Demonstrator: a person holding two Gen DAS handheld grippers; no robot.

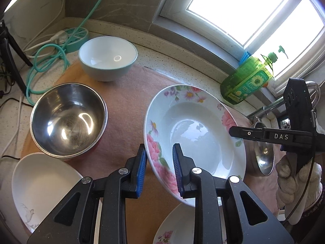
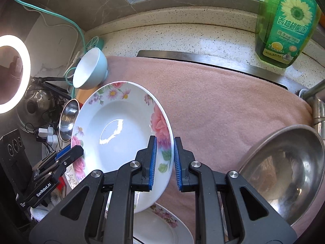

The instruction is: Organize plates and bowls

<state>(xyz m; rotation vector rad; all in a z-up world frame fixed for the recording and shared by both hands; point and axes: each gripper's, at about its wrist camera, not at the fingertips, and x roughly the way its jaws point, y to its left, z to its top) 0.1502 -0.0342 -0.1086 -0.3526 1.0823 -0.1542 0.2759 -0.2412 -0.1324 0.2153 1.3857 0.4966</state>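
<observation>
Above the pink towel (image 2: 223, 101) covering the counter, one floral plate (image 1: 193, 126) is held clear of the surface, tilted, by two grippers. Left to right in the left wrist view: one plain white plate (image 1: 40, 183) at the lower left edge; one large steel bowl (image 1: 68, 120) beside it; one teal bowl (image 1: 107, 58) with a white interior farther back, well apart from the held plate. The left gripper (image 1: 159, 169) is clamped on the floral plate's near left rim, blue pads pressing both faces. The right gripper (image 2: 164, 163) is clamped on the opposite rim, a gloved hand (image 1: 292, 181) behind it. A second floral plate (image 2: 162, 225) lies directly beneath the held one. A second, smaller steel bowl (image 2: 284, 183) sits at the right. One green detergent bottle (image 2: 288, 22) stands at the back by the window.
</observation>
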